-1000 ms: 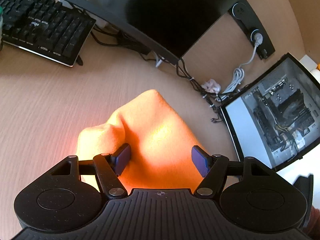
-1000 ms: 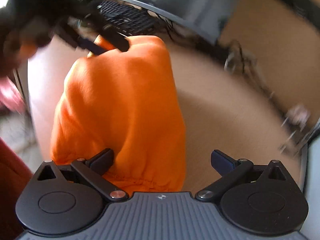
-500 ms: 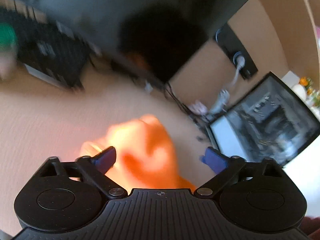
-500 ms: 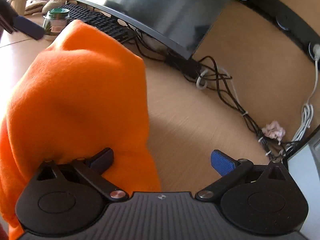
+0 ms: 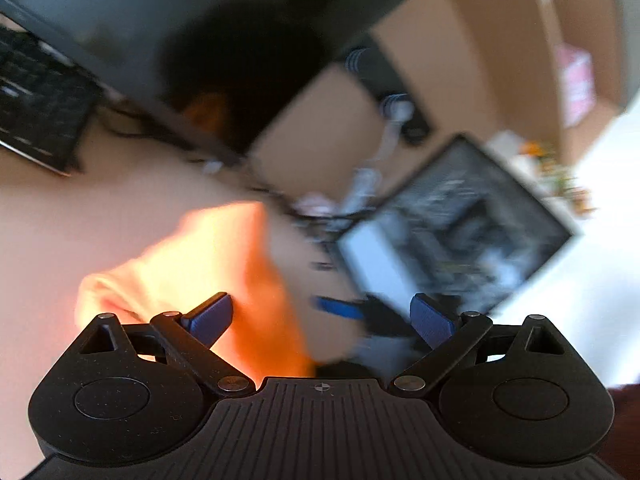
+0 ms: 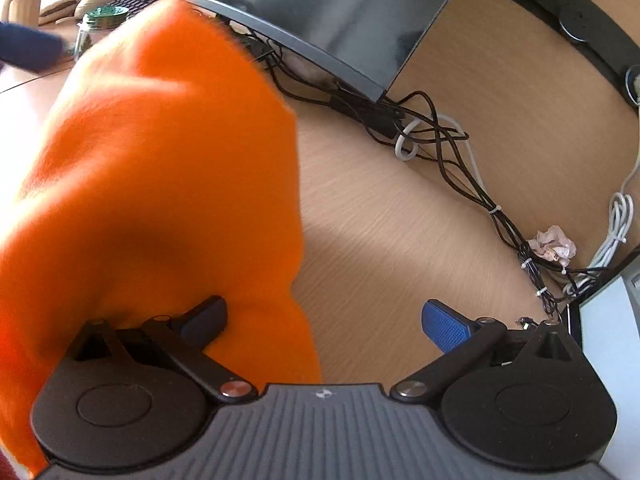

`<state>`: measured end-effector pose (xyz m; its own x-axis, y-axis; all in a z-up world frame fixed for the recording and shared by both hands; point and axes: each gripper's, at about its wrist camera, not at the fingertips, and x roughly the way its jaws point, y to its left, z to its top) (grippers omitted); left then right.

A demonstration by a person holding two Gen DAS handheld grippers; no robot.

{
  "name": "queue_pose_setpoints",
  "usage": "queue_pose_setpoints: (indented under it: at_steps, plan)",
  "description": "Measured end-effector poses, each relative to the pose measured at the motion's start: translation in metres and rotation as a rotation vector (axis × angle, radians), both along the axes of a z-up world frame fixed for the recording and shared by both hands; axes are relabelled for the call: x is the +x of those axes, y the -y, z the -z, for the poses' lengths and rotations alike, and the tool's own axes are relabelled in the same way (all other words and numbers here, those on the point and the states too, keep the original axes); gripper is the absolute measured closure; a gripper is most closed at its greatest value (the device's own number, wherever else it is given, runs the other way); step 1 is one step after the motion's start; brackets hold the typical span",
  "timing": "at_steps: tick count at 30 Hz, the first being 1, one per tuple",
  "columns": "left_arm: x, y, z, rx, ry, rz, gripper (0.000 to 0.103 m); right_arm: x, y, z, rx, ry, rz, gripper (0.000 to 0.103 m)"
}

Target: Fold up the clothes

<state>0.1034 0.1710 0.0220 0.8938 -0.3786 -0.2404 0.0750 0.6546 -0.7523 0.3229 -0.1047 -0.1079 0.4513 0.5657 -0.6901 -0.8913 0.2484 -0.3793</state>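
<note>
An orange fleece garment [image 6: 152, 160] lies heaped on the wooden desk [image 6: 400, 220] and fills the left half of the right wrist view. My right gripper [image 6: 326, 320] is open wide. Its left finger [image 6: 206, 316] sits against the cloth's hem and its right finger stands over bare wood. The left wrist view is blurred. There the garment [image 5: 192, 272] lies below and left of my left gripper [image 5: 322, 318], which is open with no cloth pinched. A blue pad [image 5: 340, 308] of the right gripper shows between its fingers.
A monitor [image 6: 320, 12] stands behind the garment with tangled cables [image 6: 432, 140] under it. A keyboard [image 5: 36, 120] and a glass jar [image 6: 100, 20] are at the far left. An open PC case [image 5: 460, 232] stands at the right, with a crumpled tissue [image 6: 554, 246] beside it.
My left gripper's jaws have spread wider off the cloth, and it has lifted and tilted up. My right gripper has swung toward the monitor and closer to the garment.
</note>
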Motion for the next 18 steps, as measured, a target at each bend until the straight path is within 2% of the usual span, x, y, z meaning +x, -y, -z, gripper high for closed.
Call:
queue_pose_setpoints:
  at_steps: [1, 4, 6, 9, 10, 13, 15, 18]
  plan:
    - [-0.007, -0.001, -0.004, -0.021, 0.040, 0.020, 0.005, 0.000, -0.001, 0.001, 0.005, 0.002, 0.008, 0.000]
    - [-0.016, -0.004, -0.020, -0.012, 0.126, 0.015, 0.003, -0.002, 0.001, 0.001, 0.017, 0.002, 0.028, 0.000]
    - [-0.007, -0.008, -0.022, -0.002, 0.133, -0.014, 0.002, -0.002, 0.002, 0.002, 0.023, 0.002, 0.037, 0.000]
    - [0.025, -0.014, -0.012, 0.000, 0.075, -0.085, 0.002, -0.005, 0.004, 0.002, 0.027, 0.011, 0.043, 0.000]
    - [0.039, -0.017, -0.004, 0.007, 0.027, -0.114, 0.002, -0.007, 0.005, 0.001, 0.025, 0.018, 0.039, 0.000]
    - [0.061, -0.018, 0.025, 0.089, -0.189, -0.217, 0.002, -0.012, 0.007, -0.010, 0.009, 0.046, -0.014, 0.000]
    - [0.058, -0.018, 0.043, 0.098, -0.254, -0.222, 0.002, -0.013, 0.016, -0.033, 0.061, -0.001, -0.054, 0.000]
    - [0.050, -0.021, 0.057, 0.110, -0.286, -0.229, 0.002, -0.014, 0.030, -0.067, 0.147, -0.081, -0.113, 0.000]
